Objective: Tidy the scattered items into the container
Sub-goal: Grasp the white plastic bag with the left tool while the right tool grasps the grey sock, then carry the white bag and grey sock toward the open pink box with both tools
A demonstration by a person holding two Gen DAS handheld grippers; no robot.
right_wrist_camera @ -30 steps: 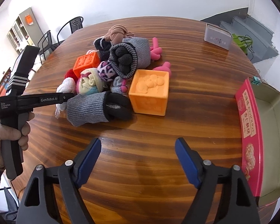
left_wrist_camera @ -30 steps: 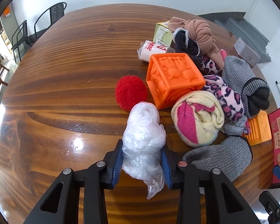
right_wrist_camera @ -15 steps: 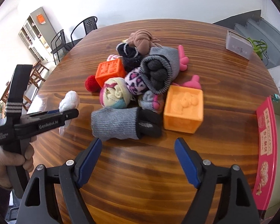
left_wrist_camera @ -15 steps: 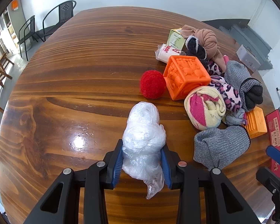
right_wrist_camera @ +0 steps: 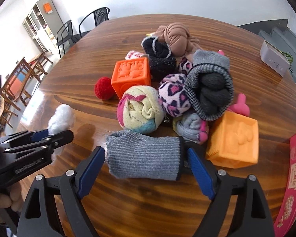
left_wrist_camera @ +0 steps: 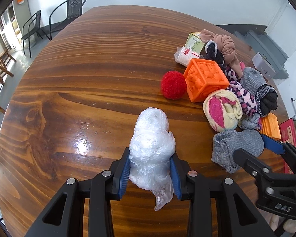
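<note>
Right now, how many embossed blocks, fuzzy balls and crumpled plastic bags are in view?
Orange blocks: 2, one darker, one paler
Red fuzzy ball: 1
Crumpled plastic bag: 1, clamped between the left fingers
Total: 4

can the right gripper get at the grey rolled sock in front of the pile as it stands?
Probably yes. The right gripper is open, its fingers straddling the grey rolled sock with nothing between. The yellow-orange cube sits close beside the right finger, and the left gripper, shut on the plastic bag, stays off to the side.
</note>
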